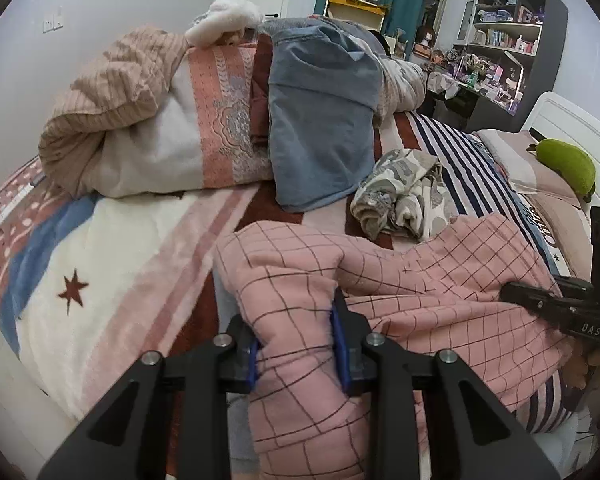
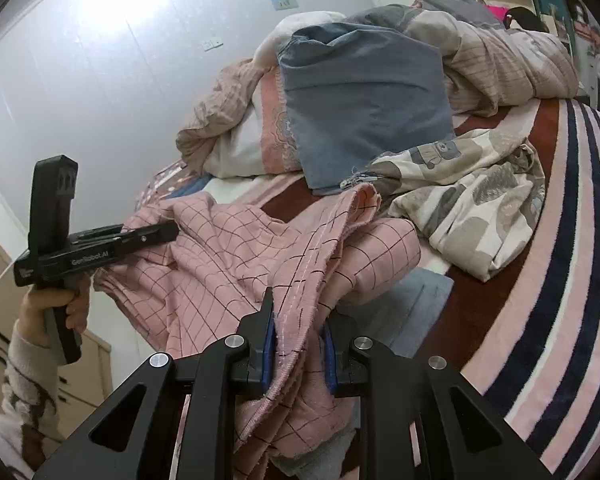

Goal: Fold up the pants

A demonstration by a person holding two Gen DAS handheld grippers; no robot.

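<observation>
1. While bunched at the near edge of the bed (image 1: 112, 280), pink checked pants (image 1: 440, 292) not yet folded flat; lying rumpled, partly over themselves.
2. Left tool (image 1: 296, 344) clenched on a thick roll of the pants fabric.
3. Right tool (image 2: 298, 344) clamped on a seamed edge of the same pants.
4. Nearby, toward the bed's middle: crumpled bear-print cloth (image 1: 404, 196), folded blue garment (image 1: 324, 128) leaning on heaped quilts.
5. Left to do, judging by the rumples: spreading, smoothing, aligning the legs, folding over.
</observation>
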